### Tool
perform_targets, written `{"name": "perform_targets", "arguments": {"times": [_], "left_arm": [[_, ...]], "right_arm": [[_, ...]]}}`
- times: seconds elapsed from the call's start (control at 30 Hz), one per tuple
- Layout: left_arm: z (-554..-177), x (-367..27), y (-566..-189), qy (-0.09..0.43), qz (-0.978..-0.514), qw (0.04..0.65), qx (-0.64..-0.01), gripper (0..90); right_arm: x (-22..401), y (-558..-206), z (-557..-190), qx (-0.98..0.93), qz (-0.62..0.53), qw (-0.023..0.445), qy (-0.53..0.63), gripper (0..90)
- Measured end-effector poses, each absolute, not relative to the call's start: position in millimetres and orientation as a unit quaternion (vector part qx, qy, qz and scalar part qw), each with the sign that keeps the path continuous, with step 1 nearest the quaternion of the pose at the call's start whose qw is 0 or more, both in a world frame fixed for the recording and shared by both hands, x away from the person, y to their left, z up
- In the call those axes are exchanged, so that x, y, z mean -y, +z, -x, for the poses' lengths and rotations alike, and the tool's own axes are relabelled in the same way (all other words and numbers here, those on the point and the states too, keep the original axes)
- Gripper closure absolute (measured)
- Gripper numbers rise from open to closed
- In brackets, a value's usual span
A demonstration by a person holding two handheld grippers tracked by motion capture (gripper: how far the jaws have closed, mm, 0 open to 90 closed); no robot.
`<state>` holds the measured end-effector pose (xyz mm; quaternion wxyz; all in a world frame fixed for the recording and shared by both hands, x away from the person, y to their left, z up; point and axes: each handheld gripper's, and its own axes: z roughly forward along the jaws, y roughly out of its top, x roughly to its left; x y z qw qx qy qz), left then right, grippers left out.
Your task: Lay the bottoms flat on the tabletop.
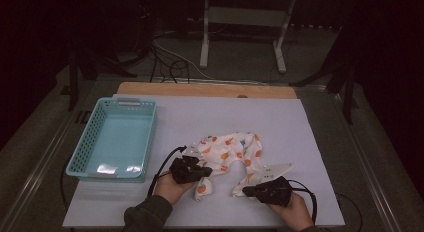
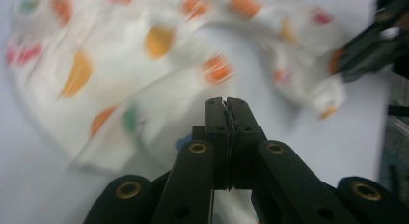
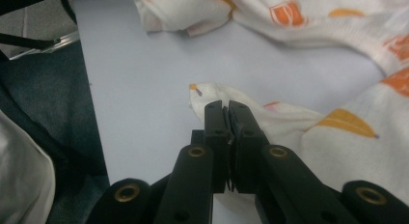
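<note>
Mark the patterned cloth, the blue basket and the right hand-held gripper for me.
patterned cloth [image 1: 231, 148], high view, on its spread middle.
blue basket [image 1: 126, 105], high view, on its far rim.
right hand-held gripper [image 3: 225, 108], right gripper view, between its jaw tips, shut on the cloth's edge.

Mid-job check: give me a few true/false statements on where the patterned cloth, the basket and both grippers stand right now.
1. The left gripper has its jaws closed on the white cloth garment with orange and red prints. True.
2. The light blue plastic lattice basket holds the garment. False: the basket is empty; the garment lies on the pale grey table mat to its right.
3. The right gripper is shut on an edge of the garment. True.
4. The basket stands at the right side of the mat. False: it stands at the left side.
5. The garment is folded into a neat square. False: it lies crumpled and spread unevenly.
</note>
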<state>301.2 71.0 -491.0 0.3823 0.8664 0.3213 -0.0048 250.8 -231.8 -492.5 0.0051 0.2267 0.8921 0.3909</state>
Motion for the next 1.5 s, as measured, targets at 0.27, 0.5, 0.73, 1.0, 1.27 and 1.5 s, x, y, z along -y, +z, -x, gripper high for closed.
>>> {"name": "perform_targets", "arguments": {"times": [0.27,0.5,0.73,1.0,1.27,1.5], "left_arm": [[-313,-75,-508,0.025,-0.87,0.346,-0.349,89.2],[-315,-77,-507,0.028,-0.867,0.347,-0.356,86.4],[-305,-75,-484,0.029,-0.867,0.376,-0.326,79.4],[-289,-64,-480,0.009,-0.88,0.377,-0.289,79.2],[-288,-62,-503,-0.011,-0.893,0.343,-0.292,74.6],[-282,-58,-508,-0.005,-0.9,0.332,-0.281,65.9]], "right_arm": [[235,-502,-254,-0.889,-0.239,0.006,0.391,86.2],[233,-505,-254,-0.891,-0.239,0.007,0.385,81.8],[245,-494,-254,-0.876,-0.25,0.033,0.411,76.4],[264,-495,-248,-0.867,-0.269,0.041,0.418,71.2],[265,-496,-246,-0.87,-0.268,0.039,0.413,67.2],[262,-500,-247,-0.873,-0.265,0.039,0.407,66.0]]}}
